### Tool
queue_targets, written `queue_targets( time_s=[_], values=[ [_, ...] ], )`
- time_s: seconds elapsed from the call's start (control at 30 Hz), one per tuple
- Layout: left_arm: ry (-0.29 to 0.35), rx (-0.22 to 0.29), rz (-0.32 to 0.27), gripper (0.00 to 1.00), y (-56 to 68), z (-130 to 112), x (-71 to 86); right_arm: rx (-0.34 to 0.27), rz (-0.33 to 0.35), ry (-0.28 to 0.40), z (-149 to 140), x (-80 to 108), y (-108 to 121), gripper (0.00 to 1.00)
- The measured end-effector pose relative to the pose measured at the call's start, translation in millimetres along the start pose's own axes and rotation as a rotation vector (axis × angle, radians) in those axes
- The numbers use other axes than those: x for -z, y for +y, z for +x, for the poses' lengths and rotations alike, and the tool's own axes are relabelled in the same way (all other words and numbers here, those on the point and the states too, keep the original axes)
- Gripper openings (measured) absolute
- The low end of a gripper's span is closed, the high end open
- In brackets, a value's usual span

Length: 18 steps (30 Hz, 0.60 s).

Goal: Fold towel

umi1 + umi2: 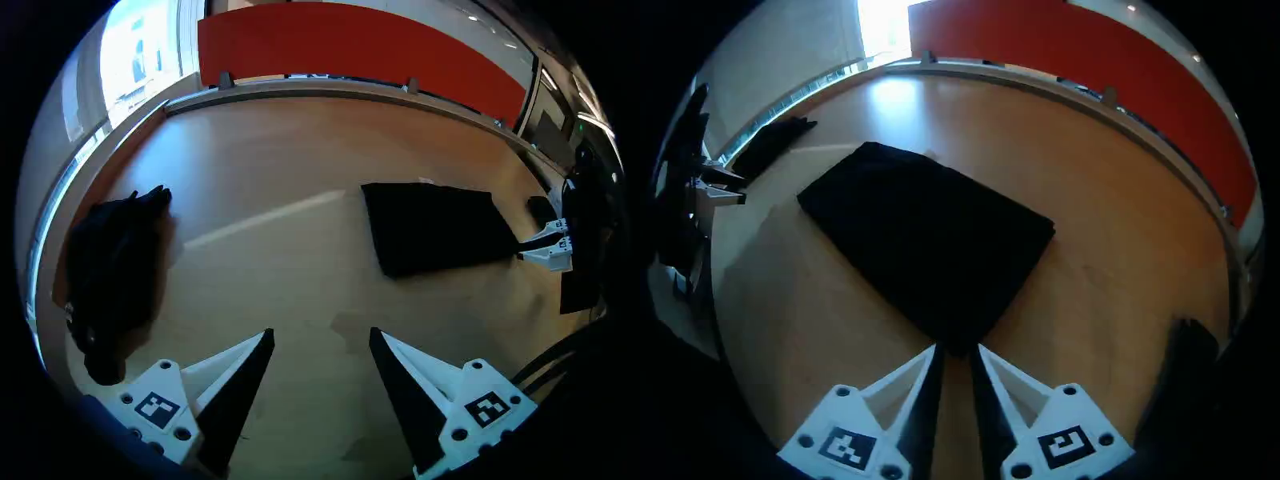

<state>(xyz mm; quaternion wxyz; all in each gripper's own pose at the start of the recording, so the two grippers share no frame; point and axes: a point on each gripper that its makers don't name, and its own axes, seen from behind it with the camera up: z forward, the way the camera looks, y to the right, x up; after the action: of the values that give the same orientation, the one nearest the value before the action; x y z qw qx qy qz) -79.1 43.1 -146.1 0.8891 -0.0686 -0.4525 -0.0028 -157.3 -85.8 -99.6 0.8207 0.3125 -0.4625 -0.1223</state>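
**Q:** What is shown on the table [280, 160]?

**A:** A black towel [928, 240] is laid flat on the pale wood in a neat rectangle (so at least one fold appears to be made). A dark bundle [112, 272] is seen well apart from it, near the table's edge. A red panel [360, 48] is set along the far side.

**Q:** How are the tools held?

**A:** The right gripper [956, 350] is closed down on the towel's near corner, which is pinched between its fingers. The left gripper [320, 334] is spread wide with nothing held, and is poised over bare wood, well apart from the towel.

**Q:** What is called for in this step?

**A:** Another fold is probably intended. It is best done if the neighbouring corner is first taken by the left gripper, so that the edge is lifted level from both ends. The edge should then be carried low across the cloth and laid corner on corner. It should be let go only once the edges are matched. If the cloth is lifted by one corner alone, it is likely to be dragged askew.
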Motion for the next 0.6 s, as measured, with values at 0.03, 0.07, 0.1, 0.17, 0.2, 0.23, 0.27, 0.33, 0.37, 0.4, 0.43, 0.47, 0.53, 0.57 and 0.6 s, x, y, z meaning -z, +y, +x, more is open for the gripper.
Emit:
queue_targets(
  time_s=[0.03, 0.07, 0.1, 0.17, 0.2, 0.23, 0.27, 0.33, 0.37, 0.4, 0.43, 0.47, 0.53, 0.57, 0.6],
  values=[
    [0.0, 0.0, 0.0, 0.88, -0.1, 0.0, 0.2, 0.001, 0.0, -0.001, -0.2, 0.0, -0.2, 0.14],
    [0.0, 0.0, 0.0, 0.88, -0.2, -0.1, 0.4, 0.002, 0.0, -0.003, -0.4, 0.0, -0.5, 0.1],
    [0.001, 0.0, 0.001, 0.88, -0.4, 0.0, 0.6, 0.004, -0.002, -0.003, -0.2, -0.1, -0.3, 0.08],
    [0.001, 0.0, 0.002, 0.88, -0.8, 0.2, 1.1, 0.007, -0.007, -0.002, 0.3, -0.3, 0.3, 0.07],
    [0.001, 0.0, 0.002, 0.88, -1.0, 0.2, 1.3, 0.008, -0.009, -0.001, 1.0, -0.3, 0.7, 0.07],
    [0.001, 0.001, 0.003, 0.88, -1.1, 0.2, 1.5, 0.01, -0.012, 0.0, 1.7, -0.3, 1.1, 0.06],
    [0.001, 0.001, 0.003, 0.88, -1.2, 0.2, 1.7, 0.011, -0.015, 0.002, 2.3, -0.3, 1.5, 0.06],
    [0.001, 0.003, 0.003, 0.88, -1.7, -0.1, 2.2, 0.016, -0.018, 0.006, 5.0, 0.3, 1.7, 0.06],
    [0.001, 0.005, 0.003, 0.88, -1.9, -0.3, 2.4, 0.018, -0.02, 0.009, 6.2, 0.6, 1.8, 0.06],
    [0.002, 0.005, 0.003, 0.88, -2.0, -0.5, 3.0, 0.021, -0.02, 0.013, 9.0, 1.4, 1.3, 0.06],
    [0.002, 0.006, 0.003, 0.88, -2.2, -0.7, 3.4, 0.023, -0.02, 0.017, 11.7, 2.2, 0.8, 0.06],
    [0.003, 0.007, 0.003, 0.88, -2.3, -0.8, 3.9, 0.025, -0.02, 0.022, 14.3, 3.0, 0.3, 0.06],
    [0.004, 0.008, 0.003, 0.88, -2.7, -1.7, 4.8, 0.03, -0.02, 0.04, 24.3, 6.0, -1.2, 0.06],
    [0.004, 0.009, 0.004, 0.88, -2.9, -2.1, 5.2, 0.032, -0.02, 0.049, 29.1, 7.4, -2.0, 0.06],
    [0.004, 0.01, 0.005, 0.88, -3.2, -2.4, 5.9, 0.036, -0.018, 0.061, 35.8, 9.1, -3.2, 0.06]
  ],
)
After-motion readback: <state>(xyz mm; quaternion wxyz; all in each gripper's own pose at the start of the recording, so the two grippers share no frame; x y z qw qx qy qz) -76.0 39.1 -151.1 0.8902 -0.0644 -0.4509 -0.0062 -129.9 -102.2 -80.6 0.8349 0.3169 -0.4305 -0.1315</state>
